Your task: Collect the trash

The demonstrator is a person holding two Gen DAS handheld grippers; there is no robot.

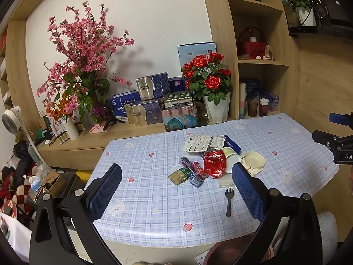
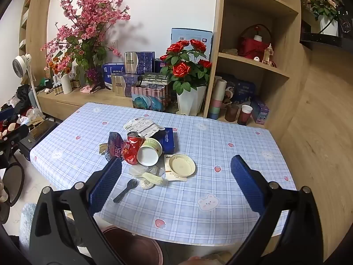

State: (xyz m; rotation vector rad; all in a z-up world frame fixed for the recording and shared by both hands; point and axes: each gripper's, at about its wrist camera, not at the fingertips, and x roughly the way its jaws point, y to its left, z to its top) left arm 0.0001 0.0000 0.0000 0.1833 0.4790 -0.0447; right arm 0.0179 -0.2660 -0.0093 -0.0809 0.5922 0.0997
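Note:
A pile of trash lies mid-table: a crushed red can [image 1: 214, 163] [image 2: 132, 146], a paper cup on its side [image 1: 231, 159] [image 2: 149, 152], a cream lid [image 1: 255, 159] [image 2: 182, 164], snack wrappers [image 1: 192, 171] [image 2: 115, 146], a white blister pack [image 1: 201, 143] [image 2: 141, 125], a dark blue box [image 2: 166, 141] and a black plastic fork [image 1: 229, 201] [image 2: 125, 190]. My left gripper [image 1: 176, 190] is open and empty, above the near table edge, short of the pile. My right gripper [image 2: 176, 185] is open and empty, near the fork and lid.
The table [image 1: 154, 220] [image 2: 220, 198] has a blue checked cloth. A dark red bin [image 1: 229, 254] [image 2: 134, 245] stands below its near edge. Behind are a wooden sideboard with boxes, a rose pot [image 1: 209, 81] [image 2: 187, 70] and pink blossoms [image 1: 83, 50], and shelves at right.

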